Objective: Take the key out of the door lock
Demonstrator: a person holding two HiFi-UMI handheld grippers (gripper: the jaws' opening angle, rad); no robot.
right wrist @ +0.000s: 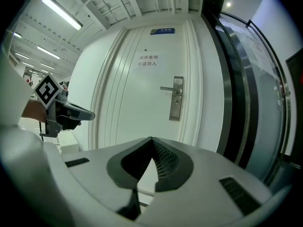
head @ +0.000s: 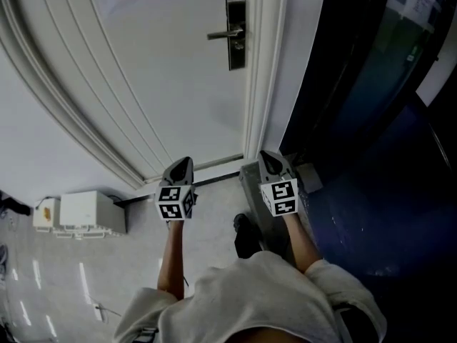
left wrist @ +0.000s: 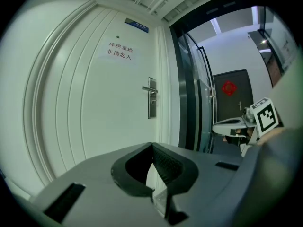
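A white door (head: 164, 70) stands closed ahead, with a metal lock plate (head: 235, 33) and a lever handle (head: 224, 33) at its right edge. Just under the lever sits a small dark bit, too small to make out as the key. The lock plate (left wrist: 151, 104) also shows far off in the left gripper view, and the lock plate (right wrist: 176, 98) in the right gripper view. My left gripper (head: 184, 161) and right gripper (head: 268, 156) hang low side by side, well short of the lock. Both are shut with nothing between the jaws, as the left gripper (left wrist: 152, 145) and right gripper (right wrist: 151, 139) show in their own views.
A white box (head: 82, 213) stands on the floor at the left wall. Dark glass panels (head: 357, 84) run along the right of the door frame. A small grey block (head: 308, 177) lies at the frame's foot. The person's dark shoe (head: 246, 236) is below the grippers.
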